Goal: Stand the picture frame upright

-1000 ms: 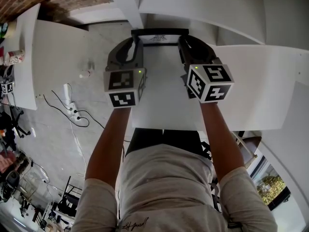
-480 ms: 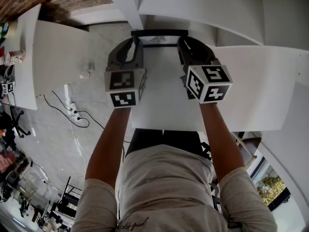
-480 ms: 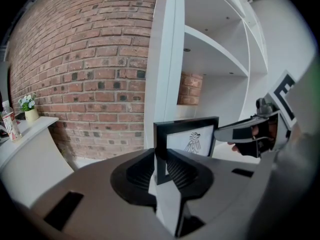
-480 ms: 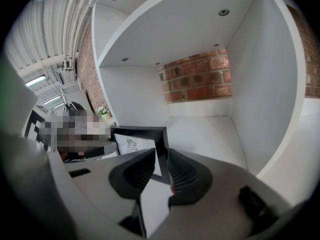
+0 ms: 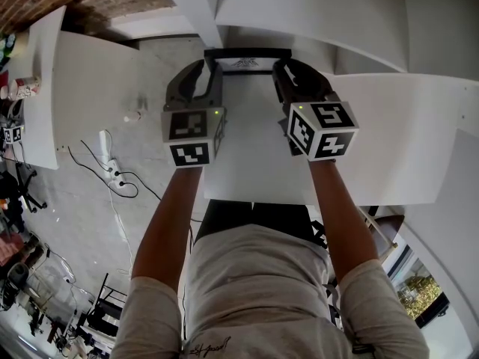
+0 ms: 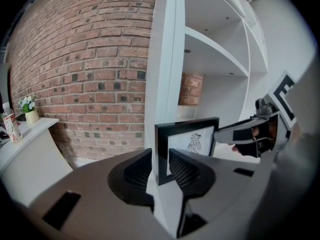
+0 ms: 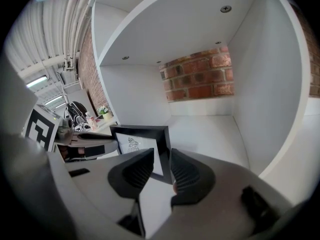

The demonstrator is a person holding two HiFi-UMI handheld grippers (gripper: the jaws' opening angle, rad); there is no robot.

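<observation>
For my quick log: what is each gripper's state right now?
Left gripper: open, tongs just opening, picture frame edge between.
Right gripper: seemingly open around the frame's other edge.

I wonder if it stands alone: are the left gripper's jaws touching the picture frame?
Cannot tell. Left gripper view: the jaws of the left gripper have just been opening, the picture frame between them; neither gap nor contact shows plainly.

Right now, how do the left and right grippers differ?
The left gripper straddles the left edge of the picture frame, jaws having just opened wider; the right gripper straddles its right edge. In the head view the left cube sits square, the right cube corner-on. Shared: both open, frame upright between them.
</observation>
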